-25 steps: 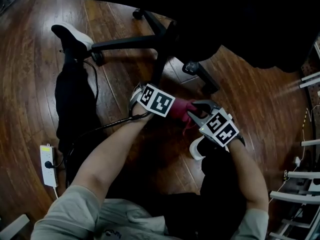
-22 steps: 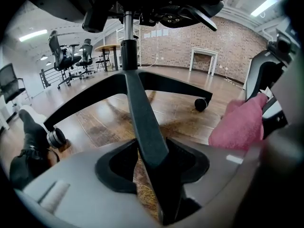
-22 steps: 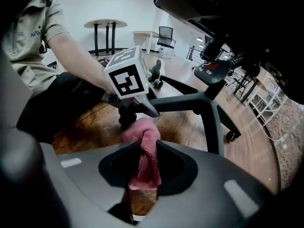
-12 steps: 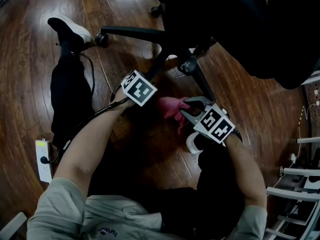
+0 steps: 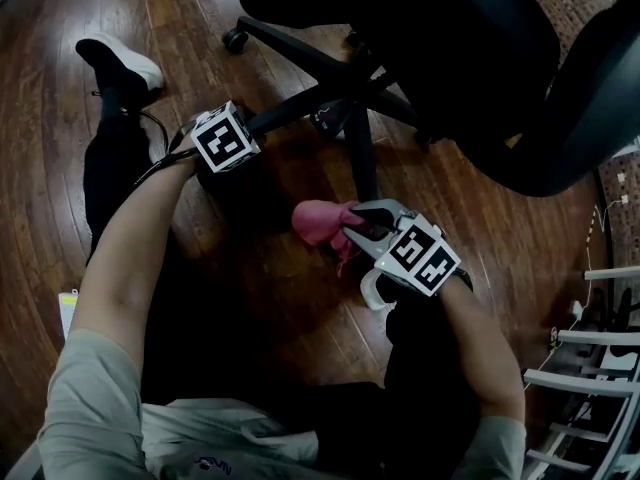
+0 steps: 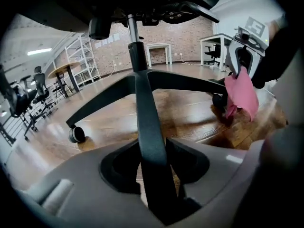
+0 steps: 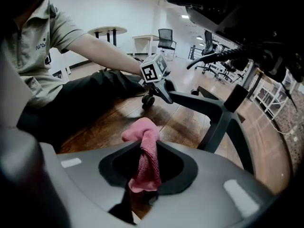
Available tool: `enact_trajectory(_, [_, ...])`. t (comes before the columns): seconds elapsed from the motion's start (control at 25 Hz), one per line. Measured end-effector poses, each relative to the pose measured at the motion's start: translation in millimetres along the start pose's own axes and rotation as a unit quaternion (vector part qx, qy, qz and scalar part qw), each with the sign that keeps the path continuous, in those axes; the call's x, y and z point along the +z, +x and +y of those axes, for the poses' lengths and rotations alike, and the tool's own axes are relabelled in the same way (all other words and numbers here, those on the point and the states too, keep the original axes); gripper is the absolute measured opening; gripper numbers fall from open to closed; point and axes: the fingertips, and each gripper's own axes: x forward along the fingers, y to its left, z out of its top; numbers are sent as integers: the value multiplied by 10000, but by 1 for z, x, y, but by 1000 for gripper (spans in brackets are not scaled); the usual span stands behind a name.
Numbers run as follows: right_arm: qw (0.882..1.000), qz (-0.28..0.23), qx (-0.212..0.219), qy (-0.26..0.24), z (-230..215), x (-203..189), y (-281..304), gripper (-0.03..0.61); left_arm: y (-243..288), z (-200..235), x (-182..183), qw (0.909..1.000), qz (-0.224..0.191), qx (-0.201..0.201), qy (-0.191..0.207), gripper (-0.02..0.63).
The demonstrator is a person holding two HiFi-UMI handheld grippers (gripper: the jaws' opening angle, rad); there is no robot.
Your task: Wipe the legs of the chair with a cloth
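One office chair (image 5: 440,48), one pink cloth (image 5: 318,220) and two grippers are in view. Four legs of the chair's star base show from the head view, and one caster (image 5: 235,39) is clearly visible.

The left gripper (image 6: 153,172) has just been closing its jaws. They now clamp around a black chair leg (image 6: 142,108) that runs up between them, near its outer end. The right gripper (image 7: 148,177) is clenched on the cloth. The cloth bunches above the jaws and hangs in the air just short of the nearest leg, touching nothing else.

The floor (image 5: 60,168) is dark, glossy wood planks. The person sits on it with one white-soled shoe (image 5: 120,63) stretched out, and a power strip (image 5: 66,313) lies beside them. The room beyond has a brick wall (image 6: 175,37), white shelving (image 6: 85,56), desks and more office chairs.
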Motion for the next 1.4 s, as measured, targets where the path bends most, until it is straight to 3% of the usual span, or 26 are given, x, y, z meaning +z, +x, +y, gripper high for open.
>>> enact_trajectory(0.16, [9983, -498, -64, 287, -7, 25, -1, 86, -8, 24, 6, 9972, -609, 262, 333, 169])
enact_trajectory(0.24, [9957, -728, -456, 361, -26, 36, -6, 87, -32, 34, 18, 9918, -1136, 579, 77, 148])
enact_trajectory(0.36, [9847, -882, -1479, 277, -70, 49, -14, 87, -88, 22, 42, 9622, -2458, 1005, -604, 45])
enact_trajectory(0.44, [9734, -813, -2133, 170, -99, 53, -16, 87, -111, -17, 45, 9449, -2972, 1012, -928, 3])
enact_trajectory(0.48, [9692, -703, -2359, 105, -110, 52, -15, 87, -113, -42, 44, 9418, -3058, 908, -1057, 5])
enact_trajectory(0.6, [9698, -37, -2438, -44, -121, 35, -3, 84, -97, -118, 31, 9453, -2906, 244, -1461, 4])
enact_trajectory(0.72, [9813, 641, -1814, -84, -94, 3, 10, 84, -77, -165, 18, 9488, -2541, -448, -1824, 5])
enact_trajectory(0.92, [9915, 1254, -186, 292, -30, -36, 14, 87, -69, -176, 18, 9557, -2344, -608, -1674, 5])
enact_trajectory(1.0, [9909, 1329, 95, 207, -16, -41, 16, 87, -70, -177, 19, 9564, -2364, -548, -1624, 5])
enact_trajectory(1.08, [9933, 1137, -213, -15, -25, -33, 17, 86, -69, -182, 18, 9593, -2289, -471, -1586, 5])
enact_trajectory(1.2, [9896, 512, -1330, -185, -65, -4, 16, 84, -64, -185, 15, 9628, -2218, -322, -1507, 5])
enact_trajectory(1.32, [9744, 190, -2239, 32, -109, 13, 8, 83, -61, -178, 6, 9654, -2190, 20, -1416, 5])
enact_trajectory(1.4, [9710, 241, -2354, 343, -122, 11, 4, 83, -60, -172, 0, 9653, -2152, 193, -1463, 6])
